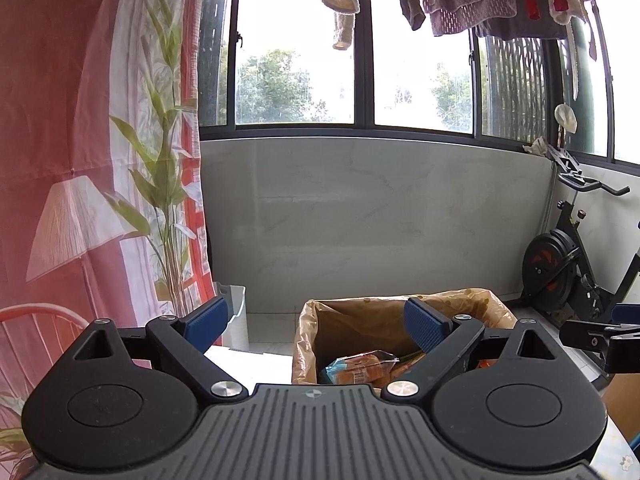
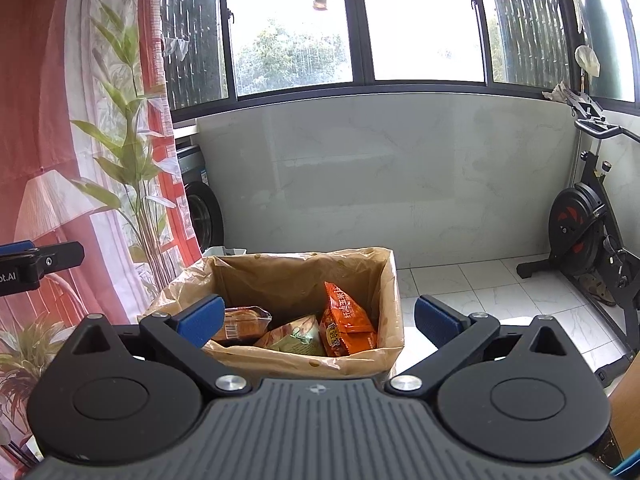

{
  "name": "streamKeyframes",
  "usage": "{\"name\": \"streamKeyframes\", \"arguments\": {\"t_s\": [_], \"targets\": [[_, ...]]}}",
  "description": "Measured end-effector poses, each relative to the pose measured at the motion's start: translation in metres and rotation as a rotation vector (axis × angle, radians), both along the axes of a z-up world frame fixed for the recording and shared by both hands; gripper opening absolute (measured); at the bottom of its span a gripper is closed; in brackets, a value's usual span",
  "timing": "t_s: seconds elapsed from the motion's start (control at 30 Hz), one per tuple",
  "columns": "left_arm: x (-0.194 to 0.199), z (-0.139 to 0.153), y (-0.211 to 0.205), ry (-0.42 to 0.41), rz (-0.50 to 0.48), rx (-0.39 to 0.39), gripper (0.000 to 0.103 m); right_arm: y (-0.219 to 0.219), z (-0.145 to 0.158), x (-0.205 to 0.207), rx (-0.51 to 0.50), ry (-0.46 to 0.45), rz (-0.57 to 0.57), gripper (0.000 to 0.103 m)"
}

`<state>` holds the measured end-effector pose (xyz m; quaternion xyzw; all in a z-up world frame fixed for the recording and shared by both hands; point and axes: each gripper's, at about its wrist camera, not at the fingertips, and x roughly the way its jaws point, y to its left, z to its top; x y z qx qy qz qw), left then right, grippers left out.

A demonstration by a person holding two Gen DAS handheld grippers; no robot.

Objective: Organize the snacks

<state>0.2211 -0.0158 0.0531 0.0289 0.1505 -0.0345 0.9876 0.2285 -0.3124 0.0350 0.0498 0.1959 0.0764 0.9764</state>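
Note:
A cardboard box lined with a tan plastic bag (image 2: 296,276) stands just ahead of both grippers. Inside it lie an orange snack packet (image 2: 346,322), a green-and-cream packet (image 2: 298,338) and a clear pack of brown cakes (image 2: 244,322). In the left wrist view the same lined box (image 1: 352,320) shows a blue-edged pack of cakes (image 1: 356,368). My left gripper (image 1: 316,324) is open and holds nothing, level with the box's rim. My right gripper (image 2: 318,320) is open too, empty, above the box's near edge. Each gripper's side shows at the other view's edge.
A black exercise bike (image 2: 588,232) stands at the right on the white tiled floor (image 2: 480,284). A red-and-white printed curtain (image 2: 60,140) hangs on the left, with a washing machine (image 2: 200,208) behind it. A white bin (image 1: 234,312) sits left of the box. Laundry hangs overhead.

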Motion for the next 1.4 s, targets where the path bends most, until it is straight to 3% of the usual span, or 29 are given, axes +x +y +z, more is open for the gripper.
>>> {"name": "streamKeyframes", "arguments": {"t_s": [1.4], "targets": [[-0.0048,0.0005,0.0024,0.016,0.014,-0.050,0.096,-0.0018,0.0045,-0.0060,-0.006,-0.022,0.003,0.103]]}}
